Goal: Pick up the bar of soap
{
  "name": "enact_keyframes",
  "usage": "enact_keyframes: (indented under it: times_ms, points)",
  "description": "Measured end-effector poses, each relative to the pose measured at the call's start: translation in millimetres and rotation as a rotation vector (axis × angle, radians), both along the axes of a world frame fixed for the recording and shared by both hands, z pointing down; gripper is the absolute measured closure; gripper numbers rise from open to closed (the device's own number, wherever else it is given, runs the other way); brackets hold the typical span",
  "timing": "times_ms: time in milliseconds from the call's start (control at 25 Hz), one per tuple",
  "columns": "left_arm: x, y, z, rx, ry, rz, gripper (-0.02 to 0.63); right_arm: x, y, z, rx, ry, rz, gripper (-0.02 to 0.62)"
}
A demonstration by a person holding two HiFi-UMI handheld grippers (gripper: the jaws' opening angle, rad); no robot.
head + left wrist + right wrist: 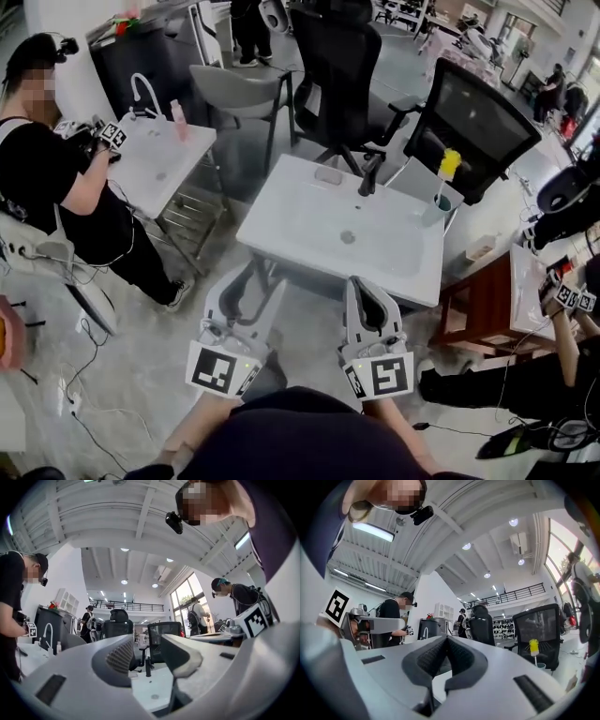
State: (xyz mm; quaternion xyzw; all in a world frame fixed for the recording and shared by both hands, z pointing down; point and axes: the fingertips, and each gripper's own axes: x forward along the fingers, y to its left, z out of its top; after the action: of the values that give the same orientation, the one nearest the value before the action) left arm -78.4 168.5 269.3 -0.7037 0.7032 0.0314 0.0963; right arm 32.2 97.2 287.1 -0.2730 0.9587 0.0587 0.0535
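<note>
The bar of soap [328,175] is a small pale block lying on the back rim of the white sink [281,220], just left of the black tap [372,173]. Both grippers hang in front of the sink's near edge, well short of the soap. My left gripper [246,286] is open, its jaws spread with nothing between them; in the left gripper view [147,644] the sink top and the tap [148,665] show through the gap. My right gripper [363,283] is shut and empty; its ribbed pads [436,656] meet at the tip in the right gripper view.
A cup with a yellow brush [442,192] stands at the sink's back right corner. Black office chairs [469,122] and a grey chair [239,94] stand behind it. A person works at a second sink [159,159] on the left. A wooden table [487,305] is at the right.
</note>
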Motion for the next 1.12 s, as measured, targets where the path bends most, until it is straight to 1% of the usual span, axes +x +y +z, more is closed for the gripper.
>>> enact_keyframes:
  times_ms: [160, 400, 680, 800, 880, 1000, 1120]
  points:
    - [-30.5, -36.9, -7.2, 0.018, -0.015, 0.052, 0.442, -26.6, -31.8, -4.8, 0.009, -0.004, 0.052, 0.58]
    - [-64.3, -89.2, 4.9, -0.005, -0.006, 0.135, 0.442, -48.5, -74.8, 3.6, -0.007, -0.003, 0.147, 0.58]
    - [-82.9, -134.5, 10.0, -0.048, 0.011, 0.265, 0.442, -59.1, -104.4, 9.4, -0.049, 0.026, 0.284, 0.58]
    - [-87.7, -147.3, 16.1, -0.043, 0.014, 0.305, 0.442, -61.7, -106.1, 15.4, -0.045, 0.042, 0.313, 0.58]
    - [-90.8, -157.0, 21.2, -0.055, 0.039, 0.326, 0.442, -61.4, -106.9, 20.7, -0.059, 0.061, 0.33, 0.58]
    - [-93.6, -173.2, 30.0, -0.089, 0.117, 0.362, 0.442, -56.9, -111.8, 23.0, -0.072, 0.08, 0.367, 0.58]
    - [-93.5, -191.2, 34.4, -0.092, 0.117, 0.388, 0.442, -53.5, -123.9, 21.5, -0.072, 0.082, 0.398, 0.58]
